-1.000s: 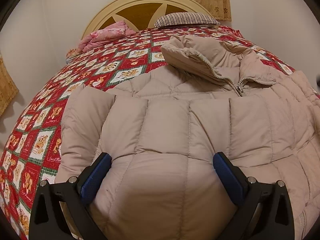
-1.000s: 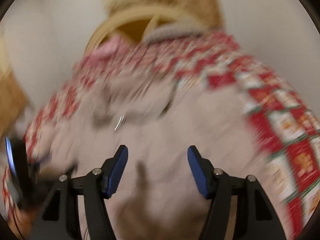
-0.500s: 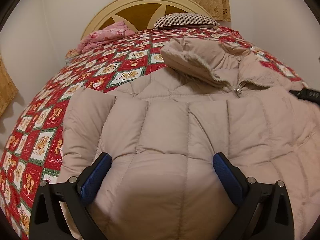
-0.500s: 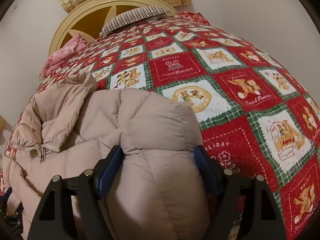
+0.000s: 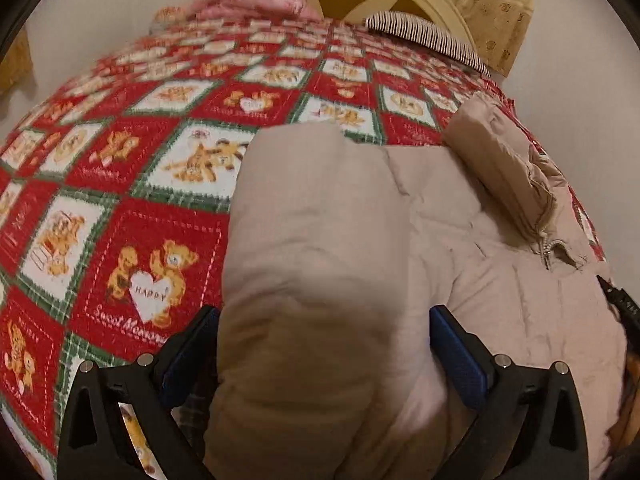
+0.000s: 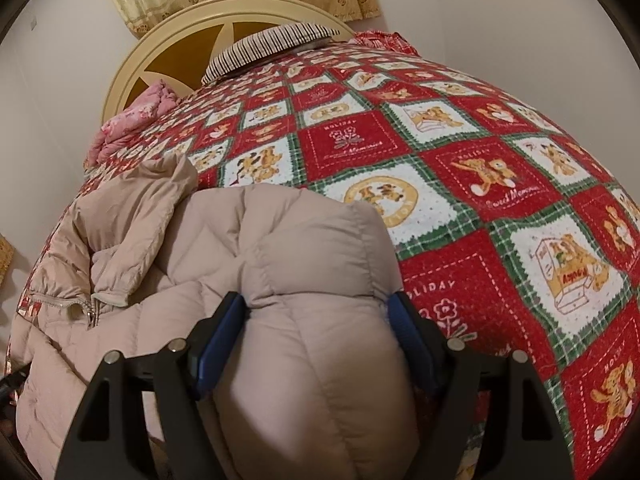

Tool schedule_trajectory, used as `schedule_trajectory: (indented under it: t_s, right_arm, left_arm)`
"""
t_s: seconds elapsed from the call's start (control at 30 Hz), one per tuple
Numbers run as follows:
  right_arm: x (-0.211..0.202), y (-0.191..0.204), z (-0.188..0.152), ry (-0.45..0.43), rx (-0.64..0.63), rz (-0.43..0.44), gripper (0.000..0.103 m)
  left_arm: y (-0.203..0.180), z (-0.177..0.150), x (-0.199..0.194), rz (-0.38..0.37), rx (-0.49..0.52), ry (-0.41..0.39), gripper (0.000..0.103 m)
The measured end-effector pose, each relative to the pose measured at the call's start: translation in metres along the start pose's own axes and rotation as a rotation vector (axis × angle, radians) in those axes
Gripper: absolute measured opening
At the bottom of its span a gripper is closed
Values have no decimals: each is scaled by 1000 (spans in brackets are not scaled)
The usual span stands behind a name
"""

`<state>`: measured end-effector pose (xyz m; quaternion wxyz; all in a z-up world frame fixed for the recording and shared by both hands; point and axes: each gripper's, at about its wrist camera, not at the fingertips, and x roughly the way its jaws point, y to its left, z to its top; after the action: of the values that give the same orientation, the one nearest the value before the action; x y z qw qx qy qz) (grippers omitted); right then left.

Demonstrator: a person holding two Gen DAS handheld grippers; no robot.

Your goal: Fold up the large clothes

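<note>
A beige puffer jacket [image 5: 500, 280] lies on a bed with a red teddy-bear quilt [image 5: 140, 220]. In the left wrist view its left sleeve [image 5: 320, 240] runs between my left gripper's [image 5: 324, 356] wide-open blue pads. In the right wrist view the jacket [image 6: 120, 320] spreads to the left, its zipped collar [image 6: 132, 240] lying flat. Its right sleeve [image 6: 312, 260] bulges between my right gripper's [image 6: 320, 340] blue pads, which press its sides but stand wide apart.
The quilt [image 6: 500, 200] stretches to the right of the jacket. A striped pillow [image 6: 276, 44] and a pink bundle [image 6: 136, 120] lie by the cream headboard [image 6: 180, 40]. The other gripper's black tip [image 5: 620, 304] shows at the left view's right edge.
My left gripper has swung left from the jacket's body onto its left sleeve. My right gripper has pushed a little further onto the right sleeve, which now fills its jaws.
</note>
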<state>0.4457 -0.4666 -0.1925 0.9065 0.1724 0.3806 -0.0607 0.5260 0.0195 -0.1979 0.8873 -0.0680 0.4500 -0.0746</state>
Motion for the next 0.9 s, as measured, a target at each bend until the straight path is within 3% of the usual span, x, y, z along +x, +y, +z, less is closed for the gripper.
schedule_trajectory:
  t_s: [0.17, 0.3, 0.37, 0.43, 0.57, 0.67, 0.77, 0.9]
  right_arm:
    - [0, 0, 0, -1, -3, -1, 79]
    - [-1, -1, -1, -7, 6, 7, 79]
    - [-1, -1, -1, -7, 6, 8, 80]
    - [-1, 0, -2, -7, 6, 7, 80]
    - [-1, -1, -2, -8, 9, 11, 81]
    - [-2, 0, -2, -9, 12, 17, 82]
    - [-2, 1, -2, -6, 8, 19, 84]
    - [-4, 6, -1, 4, -9, 10, 86]
  left_arm:
    - [-10, -2, -4, 70, 46, -23, 102]
    - [-27, -4, -53, 208, 99, -184, 102]
    - [-45, -4, -78, 207, 134, -281, 102]
    - [-71, -3, -93, 178, 182, -327, 102]
    - [-120, -6, -82, 107, 267, -309, 102]
    - [-140, -14, -50, 110, 307, -251, 102]
    - [-139, -29, -18, 106, 305, -150, 102]
    - [-118, -32, -16, 13, 216, -153, 102]
